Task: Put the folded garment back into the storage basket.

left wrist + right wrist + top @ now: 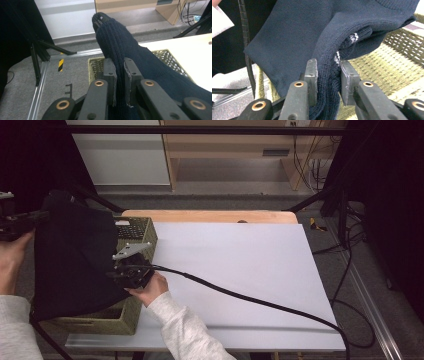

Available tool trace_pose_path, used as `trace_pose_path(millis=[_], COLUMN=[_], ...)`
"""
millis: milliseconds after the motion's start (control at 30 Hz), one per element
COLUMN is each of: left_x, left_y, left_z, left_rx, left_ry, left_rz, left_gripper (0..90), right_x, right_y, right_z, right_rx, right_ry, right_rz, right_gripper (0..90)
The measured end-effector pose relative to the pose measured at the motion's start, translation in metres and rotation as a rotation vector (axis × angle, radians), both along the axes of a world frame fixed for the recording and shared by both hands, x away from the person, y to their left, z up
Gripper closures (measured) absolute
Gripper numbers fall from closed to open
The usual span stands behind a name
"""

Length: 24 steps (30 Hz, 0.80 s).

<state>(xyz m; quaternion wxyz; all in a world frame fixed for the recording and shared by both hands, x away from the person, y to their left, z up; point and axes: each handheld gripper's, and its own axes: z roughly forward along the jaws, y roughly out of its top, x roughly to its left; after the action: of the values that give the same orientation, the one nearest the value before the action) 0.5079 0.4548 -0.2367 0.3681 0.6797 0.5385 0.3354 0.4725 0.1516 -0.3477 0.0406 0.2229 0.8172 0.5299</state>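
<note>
Both hand-held grippers pinch the dark blue sweater (75, 255), which hangs over the basket (142, 237): left hand-held gripper (120, 82), right hand-held gripper (328, 80). Keep both squeezed tight and lift together, so it clears the basket.

Grey carpet floor (250, 200) w/ wooden shelf unit (235, 150) at 12 o'clock, white cabinet (120, 155) at 11. Black curtain (390, 195) at 3; cables (310, 165) at 1; metal floor rail (372, 305) at 4.
</note>
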Motion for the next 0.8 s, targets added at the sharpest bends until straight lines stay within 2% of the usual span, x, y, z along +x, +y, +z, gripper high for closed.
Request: trace_pose_path(millis=[133, 400, 633, 800], left_x=[0.000, 0.006, 0.020, 0.029], left_y=[0.005, 0.010, -0.001, -0.009], left_z=[-0.005, -0.019, -0.035, -0.042], left_rx=[0.015, 0.003, 0.025, 0.027], left_ry=[0.011, 0.030, 0.052, 0.045], left_rz=[0.004, 0.014, -0.003, -0.025], left_gripper=[82.5, 82.5, 82.5, 82.4], right_x=[0.001, 0.000, -0.006, -0.008], right_y=[0.005, 0.014, 0.016, 0.011], right_z=[-0.006, -0.017, -0.027, -0.033], right_rx=[-0.001, -0.021, -0.068, -0.063], right_ry=[0.011, 0.019, 0.007, 0.017], right_rz=[0.000, -0.001, -0.016, -0.043], right_gripper=[72.1, 72.0, 71.9, 71.8])
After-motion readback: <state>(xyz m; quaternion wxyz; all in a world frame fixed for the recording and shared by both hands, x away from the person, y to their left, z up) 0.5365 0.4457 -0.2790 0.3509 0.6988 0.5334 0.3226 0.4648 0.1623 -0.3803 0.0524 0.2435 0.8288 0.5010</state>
